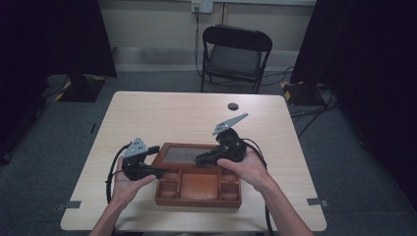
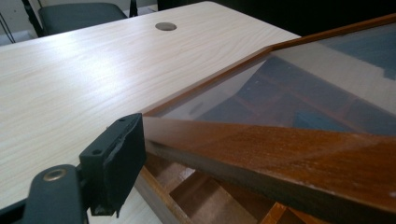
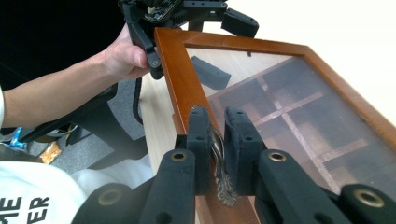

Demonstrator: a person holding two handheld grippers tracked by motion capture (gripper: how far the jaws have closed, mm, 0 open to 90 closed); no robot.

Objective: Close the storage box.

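Note:
A brown wooden box (image 1: pixel 196 201) with several open compartments sits near the table's front edge. Its glass-paned lid (image 1: pixel 187 155) is tilted up off the box. My right gripper (image 1: pixel 197 161) comes in from the right, shut on the ornate metal handle (image 3: pixel 219 158) on the lid's wooden frame (image 3: pixel 180 79). My left gripper (image 1: pixel 158 161) stands open astride the lid's left corner. One of its pads (image 2: pixel 122 156) lies beside the frame's edge (image 2: pixel 261 149); the other jaw stands off past the corner.
The light wood table (image 1: pixel 162 113) stretches bare beyond the box, with a round cable hole (image 1: pixel 232 106) near its far edge. A black folding chair (image 1: pixel 236 54) stands behind the table. Dark curtains hang at both sides.

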